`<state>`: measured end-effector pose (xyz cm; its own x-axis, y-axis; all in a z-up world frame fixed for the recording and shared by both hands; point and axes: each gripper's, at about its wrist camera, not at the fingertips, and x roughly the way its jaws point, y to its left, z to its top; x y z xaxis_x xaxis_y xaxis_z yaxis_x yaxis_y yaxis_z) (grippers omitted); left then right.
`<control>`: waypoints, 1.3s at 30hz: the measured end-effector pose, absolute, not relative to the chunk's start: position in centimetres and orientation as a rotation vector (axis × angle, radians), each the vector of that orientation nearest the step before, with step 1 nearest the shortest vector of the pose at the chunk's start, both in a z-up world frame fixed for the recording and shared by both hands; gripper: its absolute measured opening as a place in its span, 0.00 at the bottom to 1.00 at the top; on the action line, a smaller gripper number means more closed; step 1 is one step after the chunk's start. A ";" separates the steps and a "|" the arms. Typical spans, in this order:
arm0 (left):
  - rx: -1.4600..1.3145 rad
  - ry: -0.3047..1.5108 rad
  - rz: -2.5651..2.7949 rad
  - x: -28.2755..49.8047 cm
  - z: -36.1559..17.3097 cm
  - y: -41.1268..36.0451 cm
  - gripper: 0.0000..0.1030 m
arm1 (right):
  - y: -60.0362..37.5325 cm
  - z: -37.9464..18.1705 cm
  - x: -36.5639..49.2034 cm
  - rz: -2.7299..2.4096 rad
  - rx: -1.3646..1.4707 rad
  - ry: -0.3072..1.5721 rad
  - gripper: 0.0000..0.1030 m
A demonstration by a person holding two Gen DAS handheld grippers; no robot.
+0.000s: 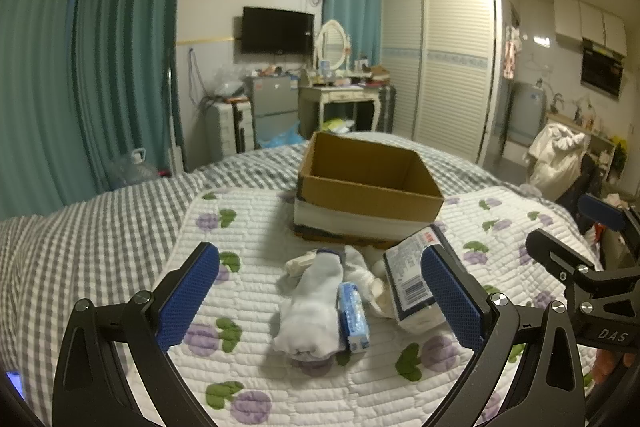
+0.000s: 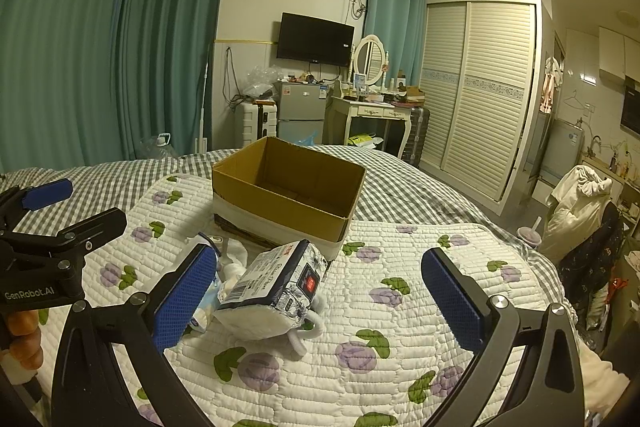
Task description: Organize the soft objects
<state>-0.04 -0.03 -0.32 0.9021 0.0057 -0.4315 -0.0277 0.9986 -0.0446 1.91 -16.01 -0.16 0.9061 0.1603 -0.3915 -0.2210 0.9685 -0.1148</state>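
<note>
An open, empty cardboard box (image 1: 368, 183) (image 2: 288, 195) stands on the quilted floral pad. In front of it lie a white sock (image 1: 312, 311), a small blue tissue packet (image 1: 354, 317) and a dark-wrapped tissue pack (image 1: 412, 287) (image 2: 276, 287), with more white socks (image 2: 234, 269) behind. My left gripper (image 1: 320, 307) is open, hovering just in front of the sock and the blue packet. My right gripper (image 2: 320, 303) is open, with the tissue pack just ahead between its fingers, nearer the left finger. Each gripper shows at the edge of the other's view.
The floral pad (image 2: 400, 307) lies on a grey checked bed (image 1: 80, 239). Beyond the bed are teal curtains (image 1: 100, 67), a small fridge, a dressing table (image 2: 376, 111), a wardrobe (image 2: 480, 87) and a chair with clothes (image 2: 580, 211) at right.
</note>
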 end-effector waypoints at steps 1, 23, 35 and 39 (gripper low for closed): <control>-0.050 0.446 0.017 -0.1 -0.4 0.0 1.00 | -16.0 -0.2 1.9 0.198 -0.159 0.390 1.00; -0.049 0.447 0.016 0.0 -0.4 0.0 1.00 | -16.0 -0.1 1.9 0.201 -0.159 0.390 1.00; -0.052 0.432 0.011 -0.9 0.3 0.2 1.00 | -15.1 -0.4 0.9 0.211 -0.161 0.375 1.00; -0.046 0.454 0.006 -1.6 0.1 0.2 1.00 | -14.8 -0.1 0.0 0.222 -0.175 0.364 1.00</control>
<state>-1.55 0.23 0.08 0.8987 -0.0043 -0.4385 -0.0163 0.9989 -0.0433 0.02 -14.84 -0.05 0.9107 0.1825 -0.3706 -0.2451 0.9609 -0.1292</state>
